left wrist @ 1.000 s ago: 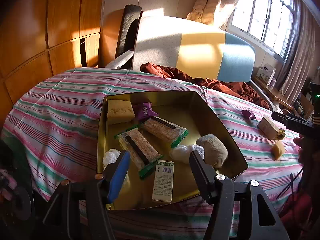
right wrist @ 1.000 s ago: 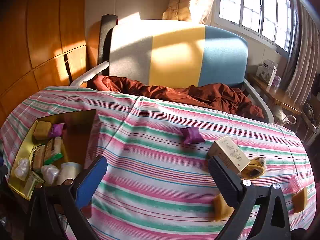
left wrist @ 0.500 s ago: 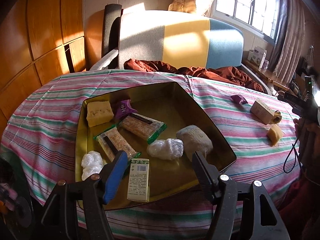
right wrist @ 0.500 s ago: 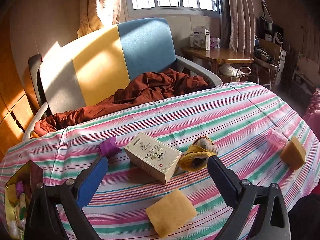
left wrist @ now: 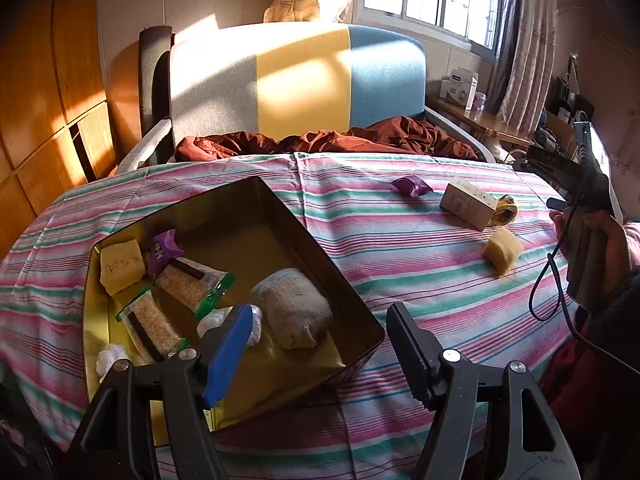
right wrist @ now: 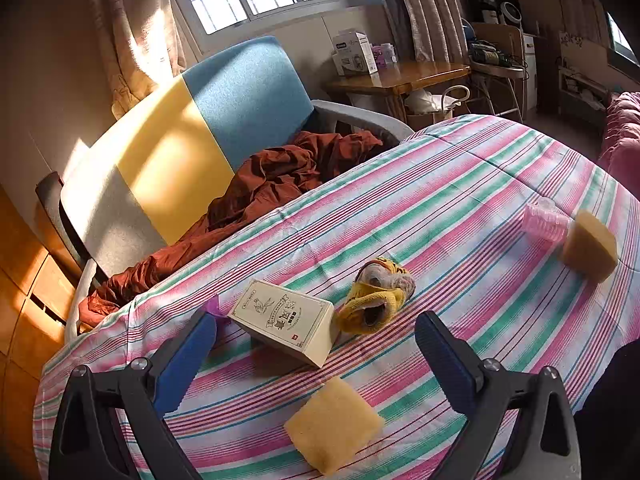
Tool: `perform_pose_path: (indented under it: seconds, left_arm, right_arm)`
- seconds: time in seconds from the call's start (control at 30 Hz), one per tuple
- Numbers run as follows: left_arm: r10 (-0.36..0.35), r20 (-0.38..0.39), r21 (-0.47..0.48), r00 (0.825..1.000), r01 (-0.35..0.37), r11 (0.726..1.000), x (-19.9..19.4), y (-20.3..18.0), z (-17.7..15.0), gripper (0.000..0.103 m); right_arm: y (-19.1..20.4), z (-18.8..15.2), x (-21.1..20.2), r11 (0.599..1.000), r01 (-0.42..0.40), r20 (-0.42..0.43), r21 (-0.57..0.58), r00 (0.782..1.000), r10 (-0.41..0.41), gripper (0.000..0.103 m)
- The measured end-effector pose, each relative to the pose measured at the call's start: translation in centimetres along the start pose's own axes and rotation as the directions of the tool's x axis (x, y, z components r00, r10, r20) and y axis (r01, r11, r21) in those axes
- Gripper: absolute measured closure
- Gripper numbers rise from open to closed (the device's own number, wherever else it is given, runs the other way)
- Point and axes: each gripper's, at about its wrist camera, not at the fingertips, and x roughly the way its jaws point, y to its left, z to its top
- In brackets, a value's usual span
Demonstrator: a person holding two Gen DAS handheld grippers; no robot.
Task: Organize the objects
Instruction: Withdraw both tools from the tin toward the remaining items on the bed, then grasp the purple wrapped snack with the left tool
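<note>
Sponge lies on the striped bench between our right tongs, spread wide and empty; we judge it light, squashy, best pinched across flat sides. Left tongs gape above tin.

On the table, at left, a tin; inside it, a sponge at the far left corner, a packet just beside, two bars in front, a sock roll to the right; out on the cloth to the right, a box, a glove touching its right side, a sponge block in front; behind the table, a chair.
</note>
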Motion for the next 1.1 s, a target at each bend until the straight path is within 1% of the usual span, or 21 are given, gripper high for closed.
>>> perform_pose_path:
  seconds: [0.1,0.3,0.43,0.53,0.63,0.7,0.8,0.9,1.03,1.1]
  left_arm:
    - [-0.027,-0.001,0.016,1.0,0.027,0.999,0.5,-1.1,0.8,0.033]
    - [-0.092,-0.007,0.024,0.996,0.092,0.995,2.0,-2.9,3.2,0.033]
    - [-0.147,-0.039,0.001,0.988,0.147,0.989,4.1,-4.3,5.5,0.033]
    - [-0.168,-0.06,-0.013,0.984,0.167,0.986,6.0,-5.6,7.5,0.033]
    - [-0.206,-0.1,-0.063,0.973,0.201,0.978,8.6,-6.6,9.4,0.033]
    - [-0.198,-0.123,-0.085,0.972,0.189,0.978,10.5,-7.3,10.4,0.033]
    - [-0.204,-0.152,-0.102,0.967,0.19,0.976,13.4,-8.2,11.6,0.033]
    - [-0.231,-0.192,-0.154,0.954,0.204,0.967,16.4,-8.6,12.8,0.033]
    - [-0.225,-0.238,-0.163,0.945,0.19,0.968,20.3,-9.8,14.1,0.033]
    - [-0.237,-0.264,-0.185,0.935,0.192,0.964,22.4,-10.5,14.7,0.033]
  right_arm:
    - [-0.1,0.0,0.0,1.0,-0.016,-0.013,0.012,1.0,0.016,0.001]
    - [-0.1,0.3,-0.9,0.999,-0.035,0.021,0.011,0.999,0.035,0.001]
    - [-0.2,0.4,-1.3,0.999,-0.045,0.032,0.013,0.998,0.045,0.001]
    - [-0.6,0.6,-1.6,0.999,-0.035,0.041,0.032,0.999,0.034,0.001]
    - [-1.4,0.7,-1.5,0.997,-0.043,0.029,0.066,0.999,0.041,0.001]
    - [-1.6,0.7,-1.1,0.996,-0.045,0.008,0.074,0.999,0.044,0.001]
    - [-1.6,0.6,-0.8,0.996,-0.056,-0.015,0.075,0.998,0.057,0.001]
    - [-1.4,0.5,-0.7,0.995,-0.069,-0.028,0.07,0.997,0.071,0.001]
    - [-1.4,0.5,-0.7,0.993,-0.084,-0.031,0.077,0.996,0.087,0.001]
    - [-1.4,0.5,-0.8,0.993,-0.085,-0.032,0.076,0.996,0.088,0.001]
